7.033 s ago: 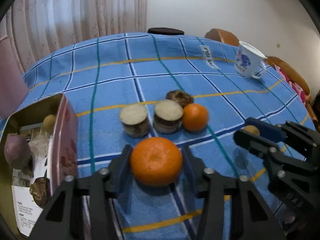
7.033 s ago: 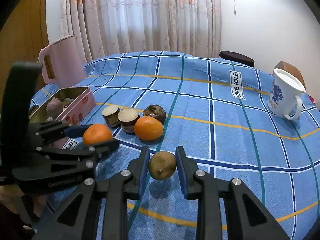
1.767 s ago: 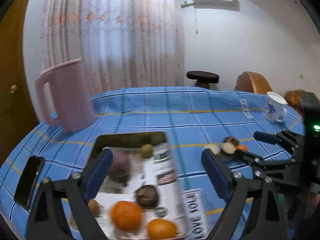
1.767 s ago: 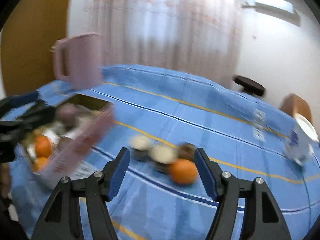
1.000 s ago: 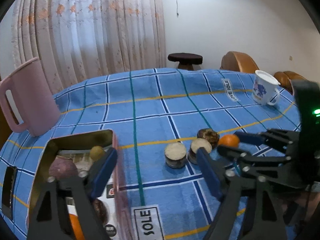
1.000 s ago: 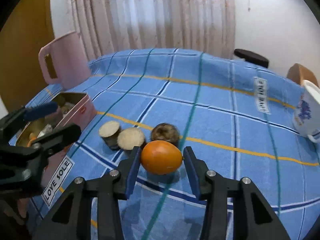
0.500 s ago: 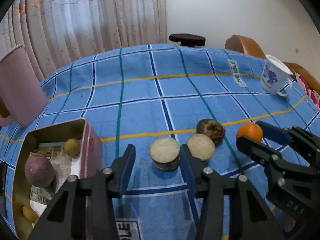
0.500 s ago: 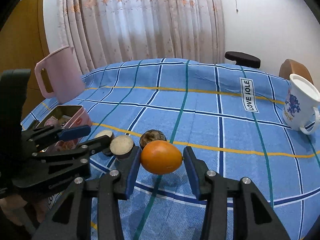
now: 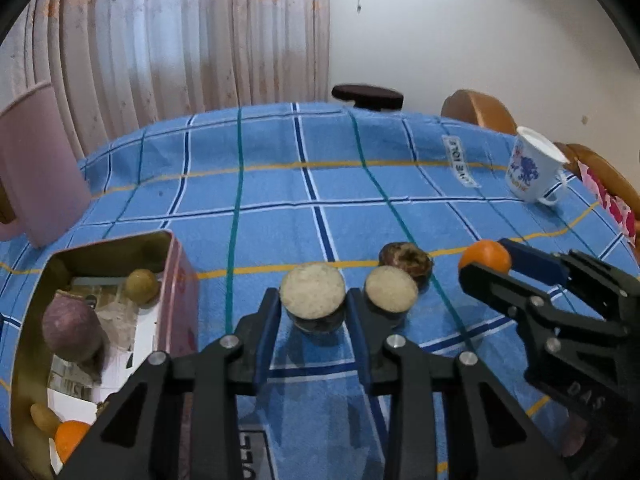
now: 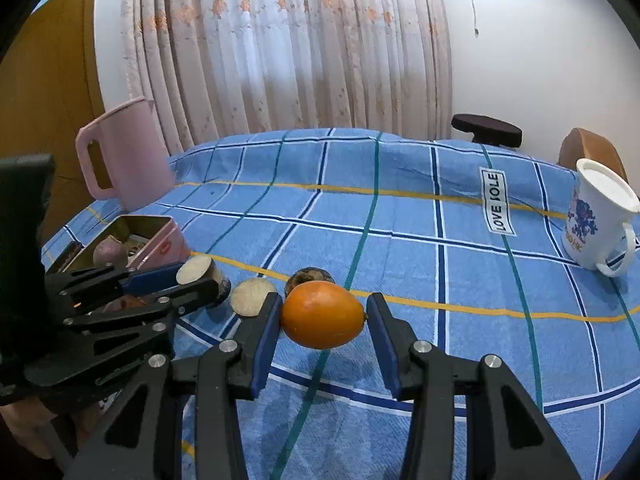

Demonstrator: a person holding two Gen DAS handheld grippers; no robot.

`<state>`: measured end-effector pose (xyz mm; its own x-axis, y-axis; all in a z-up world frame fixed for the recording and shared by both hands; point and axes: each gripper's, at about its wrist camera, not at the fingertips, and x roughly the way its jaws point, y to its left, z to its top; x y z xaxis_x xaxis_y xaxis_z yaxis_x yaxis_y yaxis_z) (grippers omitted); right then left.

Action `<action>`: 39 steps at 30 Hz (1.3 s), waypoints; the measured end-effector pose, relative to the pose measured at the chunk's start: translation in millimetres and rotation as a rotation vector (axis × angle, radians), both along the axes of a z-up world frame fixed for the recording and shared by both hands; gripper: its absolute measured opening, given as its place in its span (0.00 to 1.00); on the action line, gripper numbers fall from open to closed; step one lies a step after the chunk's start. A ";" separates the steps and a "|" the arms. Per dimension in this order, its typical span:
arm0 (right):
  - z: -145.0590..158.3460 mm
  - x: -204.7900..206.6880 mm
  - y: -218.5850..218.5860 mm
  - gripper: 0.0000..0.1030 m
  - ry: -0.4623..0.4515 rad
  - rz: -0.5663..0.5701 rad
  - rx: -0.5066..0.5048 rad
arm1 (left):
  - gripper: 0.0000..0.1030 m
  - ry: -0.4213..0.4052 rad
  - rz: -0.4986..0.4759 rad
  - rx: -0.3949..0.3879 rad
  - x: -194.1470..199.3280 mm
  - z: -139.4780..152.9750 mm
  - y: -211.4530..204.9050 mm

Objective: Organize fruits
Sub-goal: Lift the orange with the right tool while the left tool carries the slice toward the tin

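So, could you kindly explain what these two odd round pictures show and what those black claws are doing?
No robot arm is here: a person holds a two-fingered gripper in each hand, and each has a wide-angle camera looking along its fingers. One picture comes from the left gripper, whose jaws have just been closing on a cut fruit half with pale flesh facing up. The other comes from the right gripper, which grips an orange fruit. On the blue checked tablecloth lie a second cut half and a dark brown fruit. The open tin on the left already holds several fruits. A pink jug and a white mug also stand there.
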<state>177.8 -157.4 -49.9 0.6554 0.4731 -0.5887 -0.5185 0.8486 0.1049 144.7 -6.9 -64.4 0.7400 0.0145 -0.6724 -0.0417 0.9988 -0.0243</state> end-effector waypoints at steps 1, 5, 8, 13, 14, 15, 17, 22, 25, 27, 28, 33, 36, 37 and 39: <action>0.8 -1.3 0.1 0.44 -0.006 0.003 0.002 | 0.34 -0.013 0.004 0.010 -2.8 0.4 -0.9; 4.0 -6.5 1.2 0.44 -0.033 0.015 0.004 | 0.34 -0.042 0.002 -0.002 -5.6 3.2 0.8; 5.9 -10.4 1.6 0.44 -0.055 0.023 0.006 | 0.34 -0.061 0.007 -0.006 -8.5 5.6 2.3; 7.8 -13.4 1.5 0.44 -0.071 0.030 0.013 | 0.34 -0.110 0.021 0.007 -16.6 10.4 1.2; 8.2 -14.4 1.1 0.44 -0.076 0.032 0.016 | 0.34 -0.117 0.019 0.011 -18.0 11.1 0.8; 8.7 -15.1 0.9 0.44 -0.081 0.033 0.018 | 0.34 -0.125 0.021 0.016 -19.0 11.9 0.4; 9.9 -17.2 -0.1 0.44 -0.094 0.035 0.023 | 0.34 -0.136 0.023 0.020 -19.9 12.8 0.2; 11.3 -19.2 -1.2 0.44 -0.107 0.036 0.028 | 0.34 -0.156 0.021 0.025 -23.3 14.5 -0.3; 12.2 -21.0 -2.6 0.44 -0.119 0.036 0.035 | 0.34 -0.177 0.018 0.030 -26.7 16.2 -1.0; 12.9 -22.5 -3.4 0.44 -0.129 0.037 0.040 | 0.34 -0.191 0.019 0.038 -29.2 17.5 -2.2; 13.1 -23.0 -3.4 0.44 -0.132 0.037 0.040 | 0.34 -0.196 0.019 0.041 -30.2 17.9 -2.5; 14.9 -26.2 -4.1 0.44 -0.154 0.034 0.043 | 0.34 -0.235 0.022 0.056 -36.4 21.5 -4.3; 16.2 -29.3 -5.3 0.44 -0.171 0.035 0.048 | 0.34 -0.249 0.023 0.061 -39.0 22.5 -5.2; 16.6 -29.9 -5.2 0.44 -0.175 0.033 0.047 | 0.34 -0.252 0.024 0.060 -39.6 22.9 -5.0; 17.0 -31.5 -5.2 0.44 -0.183 0.034 0.048 | 0.34 -0.259 0.025 0.058 -40.7 23.3 -4.4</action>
<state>146.3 -162.7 -32.9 0.7326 0.5214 -0.4376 -0.5609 0.8266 0.0459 104.0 -11.2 -41.1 0.8862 0.0678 -0.4584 -0.0660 0.9976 0.0200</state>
